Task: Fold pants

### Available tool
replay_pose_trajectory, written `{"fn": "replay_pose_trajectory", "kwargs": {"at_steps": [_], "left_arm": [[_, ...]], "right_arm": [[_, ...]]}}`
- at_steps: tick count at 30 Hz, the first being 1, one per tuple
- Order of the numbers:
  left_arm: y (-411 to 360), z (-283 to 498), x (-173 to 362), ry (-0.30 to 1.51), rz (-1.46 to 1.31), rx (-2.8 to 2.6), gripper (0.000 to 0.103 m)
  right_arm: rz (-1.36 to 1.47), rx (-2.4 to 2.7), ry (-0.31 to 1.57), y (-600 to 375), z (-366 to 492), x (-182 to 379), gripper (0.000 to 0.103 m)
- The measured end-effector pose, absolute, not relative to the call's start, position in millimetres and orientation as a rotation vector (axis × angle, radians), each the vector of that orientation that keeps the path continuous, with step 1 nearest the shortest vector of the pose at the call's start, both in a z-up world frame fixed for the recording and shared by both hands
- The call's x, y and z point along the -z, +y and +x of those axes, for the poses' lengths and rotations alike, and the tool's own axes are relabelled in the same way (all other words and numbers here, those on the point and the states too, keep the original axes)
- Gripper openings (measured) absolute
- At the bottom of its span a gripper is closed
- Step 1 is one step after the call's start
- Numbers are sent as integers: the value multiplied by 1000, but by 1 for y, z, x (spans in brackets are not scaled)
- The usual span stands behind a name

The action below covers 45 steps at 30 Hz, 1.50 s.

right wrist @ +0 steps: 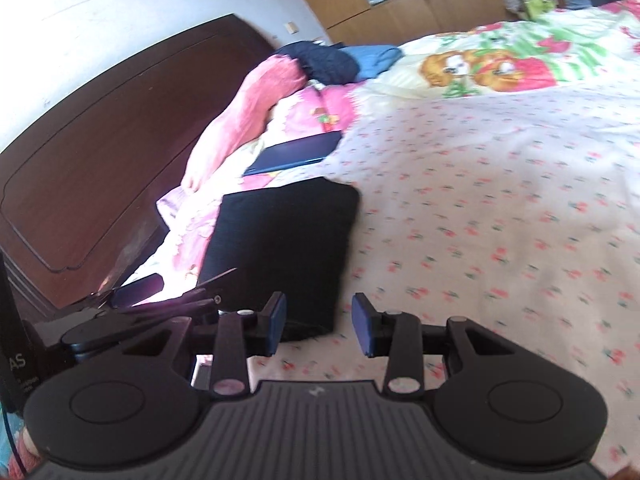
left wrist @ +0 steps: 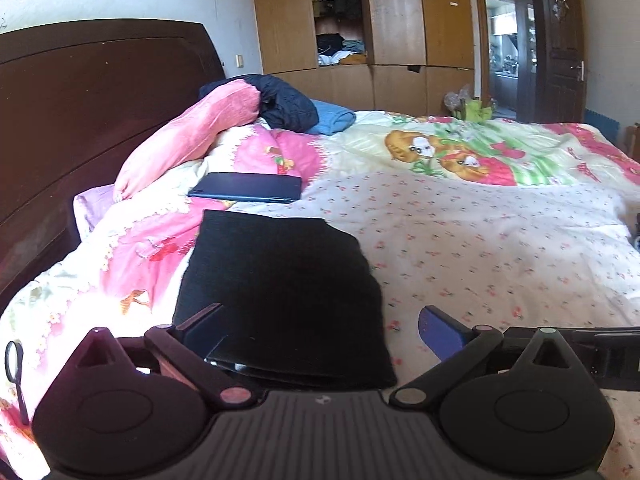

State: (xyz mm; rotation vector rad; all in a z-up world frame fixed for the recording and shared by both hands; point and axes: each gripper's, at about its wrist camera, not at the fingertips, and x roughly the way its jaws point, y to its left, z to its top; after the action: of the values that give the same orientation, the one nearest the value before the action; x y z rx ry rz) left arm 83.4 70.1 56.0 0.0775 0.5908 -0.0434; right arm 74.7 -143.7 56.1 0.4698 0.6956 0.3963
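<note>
The black knitted pants (left wrist: 280, 292) lie folded into a compact, thick rectangle on the flower-print white bedsheet (left wrist: 500, 248), near the dark wooden headboard (left wrist: 80, 120). Judging by that neat block, the folding looks essentially done; at most a last tidy or press may remain. The left gripper (left wrist: 320, 328) has its jaws spread wide around the near edge of the bundle, gripping nothing. The right gripper (right wrist: 319, 326) sits just beside the pants' near corner, jaws apart and empty. A dark blue flat tablet-like slab (left wrist: 248, 188) lies beyond the pants
</note>
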Motion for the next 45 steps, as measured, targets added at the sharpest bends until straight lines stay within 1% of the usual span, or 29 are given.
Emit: {"fn": "replay_pose_trajectory", "kwargs": {"at_steps": [4,8,25,45], "left_arm": [[57,70,-55,611,26,80,103],[47,56,-49,628,37,61,103],[70,7,-25,690,7,-84,103],[86,-4,-8,741,-57,-134,103]], "right_arm": [[474,-364,696,-157,58,-52,39],[472,-363,713,-160,45,-46,39],[452,-453,794,-135,15,-24,39],[398,-480,821,-116,7,-14,39]]}}
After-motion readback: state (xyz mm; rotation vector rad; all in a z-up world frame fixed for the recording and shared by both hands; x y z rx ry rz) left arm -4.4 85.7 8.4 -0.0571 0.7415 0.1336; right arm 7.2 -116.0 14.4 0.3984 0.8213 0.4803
